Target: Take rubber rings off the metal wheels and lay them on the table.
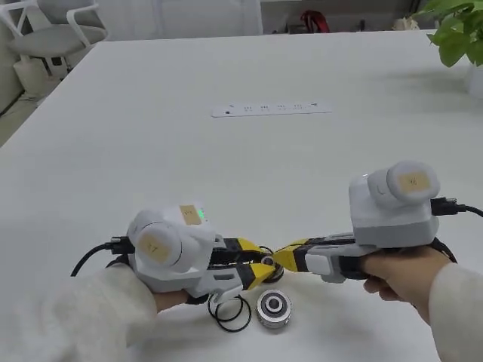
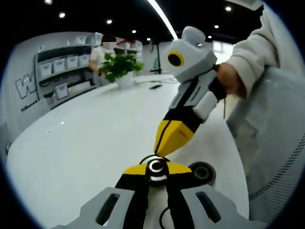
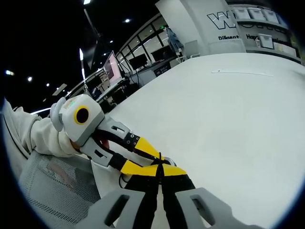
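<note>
**Tip to tip at the near edge**

My left claw (image 1: pixel 256 270) clamps a metal wheel (image 2: pixel 157 168), and my right claw (image 1: pixel 279 260) is pinched shut on its rubber ring (image 2: pixel 148 158). Loose rings (image 1: pixel 230 311) and a second wheel (image 1: pixel 273 308) lie just beside us, near the front edge of the table (image 1: pixel 226 173). Wide white top stretches ahead to the power strip (image 1: pixel 270 109).

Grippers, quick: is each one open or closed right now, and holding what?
Left gripper: closed, holding a metal wheel.
Right gripper: closed, apparently pinching that wheel's rubber ring.
</note>
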A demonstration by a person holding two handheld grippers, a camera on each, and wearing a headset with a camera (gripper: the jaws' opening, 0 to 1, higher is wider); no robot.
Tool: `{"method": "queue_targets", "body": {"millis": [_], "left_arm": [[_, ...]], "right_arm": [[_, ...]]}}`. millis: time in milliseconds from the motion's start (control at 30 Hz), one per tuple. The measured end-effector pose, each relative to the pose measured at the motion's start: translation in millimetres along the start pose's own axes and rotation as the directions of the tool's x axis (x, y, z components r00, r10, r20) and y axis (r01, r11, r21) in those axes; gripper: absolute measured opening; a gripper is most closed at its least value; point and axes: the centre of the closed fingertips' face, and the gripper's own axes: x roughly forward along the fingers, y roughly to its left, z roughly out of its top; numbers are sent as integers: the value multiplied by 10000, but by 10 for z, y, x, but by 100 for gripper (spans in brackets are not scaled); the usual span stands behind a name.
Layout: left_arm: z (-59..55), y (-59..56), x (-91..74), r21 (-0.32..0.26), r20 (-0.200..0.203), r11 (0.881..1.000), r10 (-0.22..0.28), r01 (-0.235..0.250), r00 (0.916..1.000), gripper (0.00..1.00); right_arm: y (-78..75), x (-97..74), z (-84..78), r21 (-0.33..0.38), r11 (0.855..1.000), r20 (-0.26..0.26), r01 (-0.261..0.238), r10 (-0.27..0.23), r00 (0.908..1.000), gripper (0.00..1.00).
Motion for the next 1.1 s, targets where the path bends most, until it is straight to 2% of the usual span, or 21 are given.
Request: {"method": "queue_targets", "body": {"millis": [233,300,400,600,767,833,967,1100], "left_arm": [[-7,-2,-30,-114,-500,9999,-73,67,9987,14],[-15,-4,-50,161,-798,9998,-51,64,9968,15],[6,-6,-79,350,-925,9994,0,33,9957,16],[139,21,-174,195,-662,9998,38,-26,9978,23],[283,128,-292,-2,-342,9993,380,-381,9987,30],[340,171,-355,103,-260,9984,558,-555,9981,32],[426,212,-445,18,-44,9979,650,-650,9979,41],[424,249,-529,-93,-117,9968,792,-793,9968,48]], "right_arm": [[-9,-13,-3,-8,10000,-21,5,-5,10000,0],[-13,-18,5,52,10000,9,19,-20,10000,0],[-12,-22,2,104,9999,12,57,-57,10000,0],[-10,-46,38,139,9999,178,67,-70,9998,0],[-16,-87,97,309,9995,425,84,-97,9990,0],[-42,-114,124,354,9993,564,78,-98,9984,0],[-54,-152,198,521,9986,849,79,-123,9963,0],[-70,-180,238,667,9978,1060,68,-139,9943,0]]}}
